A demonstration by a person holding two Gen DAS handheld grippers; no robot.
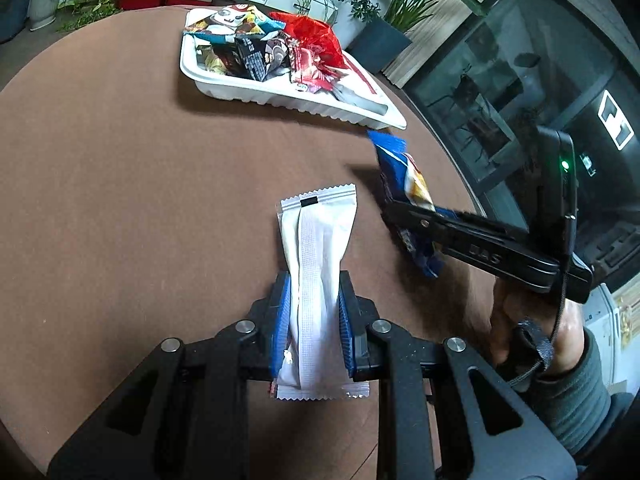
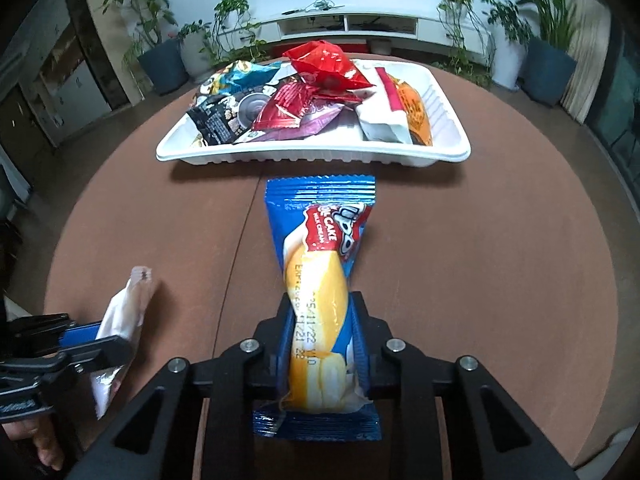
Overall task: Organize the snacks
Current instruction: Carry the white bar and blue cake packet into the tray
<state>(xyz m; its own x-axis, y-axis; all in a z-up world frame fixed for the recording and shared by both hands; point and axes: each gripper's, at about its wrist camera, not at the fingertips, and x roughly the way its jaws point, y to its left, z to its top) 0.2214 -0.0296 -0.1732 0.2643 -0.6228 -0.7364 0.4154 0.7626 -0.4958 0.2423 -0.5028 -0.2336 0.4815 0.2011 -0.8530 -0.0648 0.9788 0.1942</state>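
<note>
A: Where do the snacks stand right now?

B: Each set of tongs has one. The left tongs (image 1: 312, 320) are pinching a white wrapped bar (image 1: 314, 280) across its middle; its long axis runs straight up the frame, away from the camera. The right tongs (image 2: 324, 340) are pinching a blue cake packet (image 2: 320, 264) the same way, lengthwise along the fingers, far end pointing at the tray.

A: And the tray?

B: The white tray (image 2: 312, 152) sits on the brown table (image 2: 480, 280), in the upper middle of the right wrist view, directly beyond the blue packet's far end. It already holds a heap of packets, red (image 2: 324, 64), black and silver, and a white-and-orange one (image 2: 396, 112) at its right side.

A: Which hand is nearer?

B: The right, I judge. In the left wrist view the tray (image 1: 280, 100) lies well up the frame and slightly left of the bar's axis, farther off.

A: So the next move?

B: Probably carrying the blue packet straight ahead over the near rim; the bare patch looks to be front-right.
</note>
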